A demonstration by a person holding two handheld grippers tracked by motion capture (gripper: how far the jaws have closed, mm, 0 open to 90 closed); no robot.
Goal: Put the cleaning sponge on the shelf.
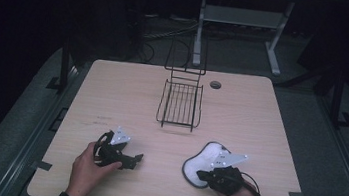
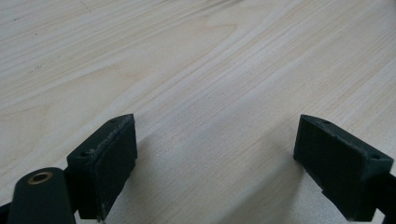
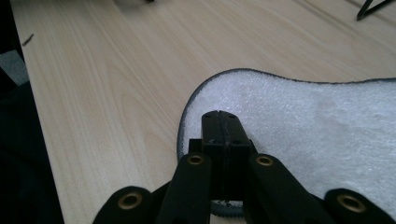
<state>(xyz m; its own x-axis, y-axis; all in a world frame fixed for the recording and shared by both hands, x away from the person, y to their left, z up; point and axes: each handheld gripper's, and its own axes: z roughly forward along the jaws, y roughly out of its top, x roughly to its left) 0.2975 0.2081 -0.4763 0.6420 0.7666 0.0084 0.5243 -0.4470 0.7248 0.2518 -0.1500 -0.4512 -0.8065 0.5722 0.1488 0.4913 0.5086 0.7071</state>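
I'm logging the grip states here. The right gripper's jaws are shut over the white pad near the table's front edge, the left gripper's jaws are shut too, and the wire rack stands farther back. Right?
Not quite: the left gripper is open. The left gripper view shows its jaws wide apart over bare table. The rest holds: the right gripper is shut over the white pad, and the wire rack stands farther back.

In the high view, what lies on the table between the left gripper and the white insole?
Nothing: between the left gripper and the white insole, the high view shows bare table.
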